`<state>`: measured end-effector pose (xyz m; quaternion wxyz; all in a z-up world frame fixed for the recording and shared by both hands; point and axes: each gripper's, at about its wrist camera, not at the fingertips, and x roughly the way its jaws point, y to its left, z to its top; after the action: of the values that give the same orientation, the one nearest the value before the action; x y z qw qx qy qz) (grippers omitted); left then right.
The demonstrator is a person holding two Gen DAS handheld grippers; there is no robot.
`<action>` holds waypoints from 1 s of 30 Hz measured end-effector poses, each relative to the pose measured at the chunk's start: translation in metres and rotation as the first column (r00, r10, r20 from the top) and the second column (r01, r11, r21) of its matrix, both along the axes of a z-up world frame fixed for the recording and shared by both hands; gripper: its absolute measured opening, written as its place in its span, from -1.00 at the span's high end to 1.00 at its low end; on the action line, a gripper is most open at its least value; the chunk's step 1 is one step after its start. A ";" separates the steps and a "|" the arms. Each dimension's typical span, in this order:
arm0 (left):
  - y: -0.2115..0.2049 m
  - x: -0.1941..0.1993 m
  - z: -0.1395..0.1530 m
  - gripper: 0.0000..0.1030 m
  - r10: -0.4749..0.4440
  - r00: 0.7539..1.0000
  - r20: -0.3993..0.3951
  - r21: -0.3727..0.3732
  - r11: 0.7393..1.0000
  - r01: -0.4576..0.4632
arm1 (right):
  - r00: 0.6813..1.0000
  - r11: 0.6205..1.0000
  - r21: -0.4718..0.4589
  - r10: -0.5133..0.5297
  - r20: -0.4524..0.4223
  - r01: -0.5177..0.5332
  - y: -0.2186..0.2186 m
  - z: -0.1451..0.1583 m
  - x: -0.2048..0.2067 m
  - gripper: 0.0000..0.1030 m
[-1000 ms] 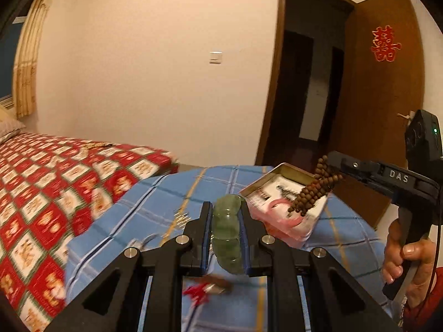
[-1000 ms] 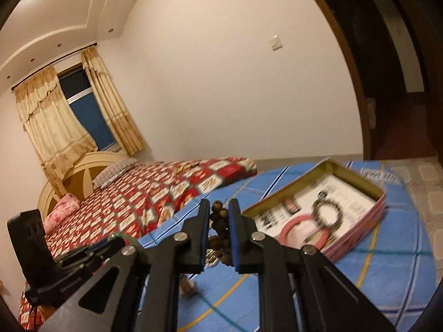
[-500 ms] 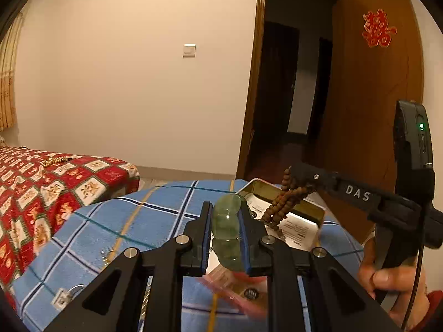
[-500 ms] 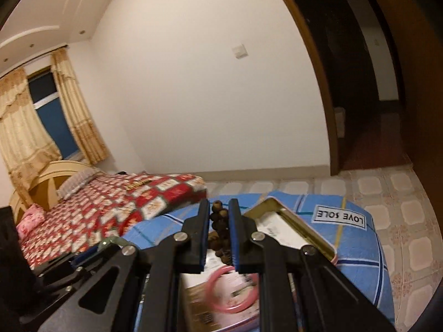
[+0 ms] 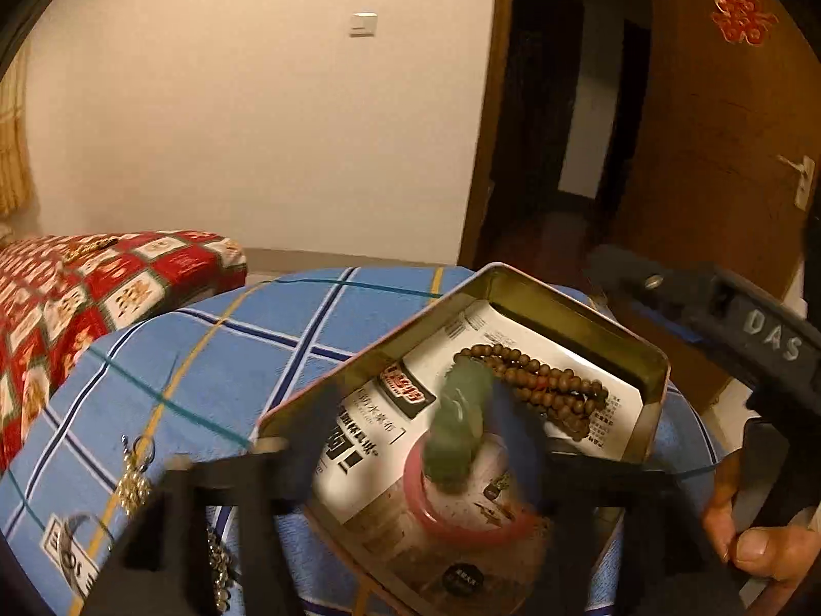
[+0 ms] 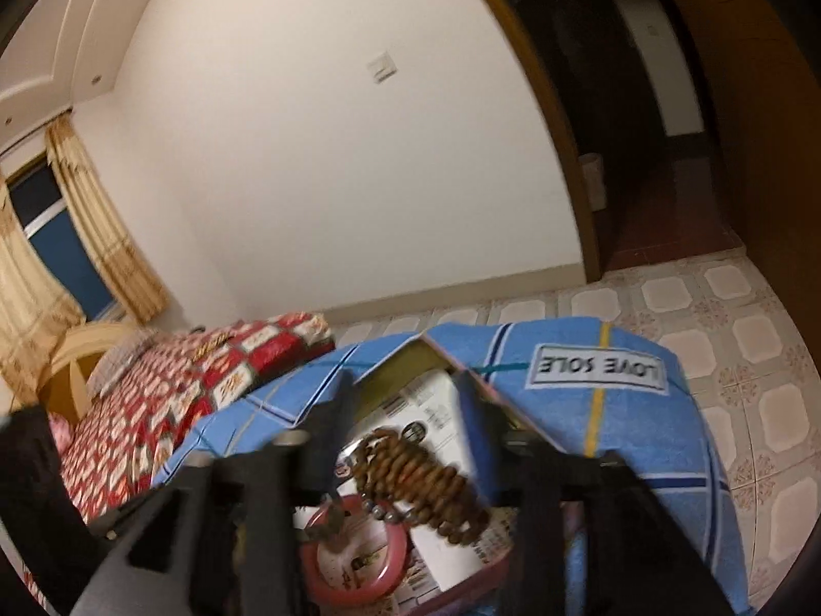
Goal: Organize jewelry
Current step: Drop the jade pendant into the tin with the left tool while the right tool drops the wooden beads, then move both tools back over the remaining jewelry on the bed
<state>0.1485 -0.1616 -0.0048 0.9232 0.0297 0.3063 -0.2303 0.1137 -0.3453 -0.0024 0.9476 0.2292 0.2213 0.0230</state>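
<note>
Both grippers, left (image 5: pixel 436 436) & right (image 6: pixel 405 410), spread wide over tin (image 5: pixel 651 390); green bangle (image 5: pixel 456 426) mid-drop may chip on pink ring (image 5: pixel 462 518) at 6 o'clock.

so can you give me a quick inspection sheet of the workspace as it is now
surface: blue plaid cloth, rumpled, with the tin on it
job's things: open tin holds a wooden bead string, a pink bangle and a green bangle; the green one is blurred, between the spread fingers of the left gripper
clutter: metal chain and keys on the cloth beside the tin
grippers: left gripper open over the tin; right gripper open above the bead string
cables: nothing seen
surroundings: bed with red quilt, open wooden door, tiled floor
</note>
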 end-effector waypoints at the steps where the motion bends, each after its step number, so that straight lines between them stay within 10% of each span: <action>1: 0.003 -0.005 0.002 -0.45 0.005 1.000 0.019 -0.012 1.000 -0.004 | 1.000 1.000 -0.008 -0.024 0.015 0.024 0.000 0.002 -0.004 -0.29; 14: 0.051 -0.057 -0.003 -0.47 0.116 0.992 0.053 -0.016 0.993 -0.115 | 0.981 0.967 -0.167 -0.185 0.067 0.194 0.018 0.011 -0.041 -0.55; 30: 0.062 -0.087 -0.009 -0.47 0.104 0.993 0.052 -0.006 0.995 -0.103 | 0.987 0.963 -0.217 -0.155 0.044 0.161 0.073 0.003 -0.074 -0.79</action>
<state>0.0614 -0.0995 -0.0136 0.9416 0.0184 0.2827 -0.1818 0.0398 -0.2724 0.0004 0.9689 0.1393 0.1908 -0.0740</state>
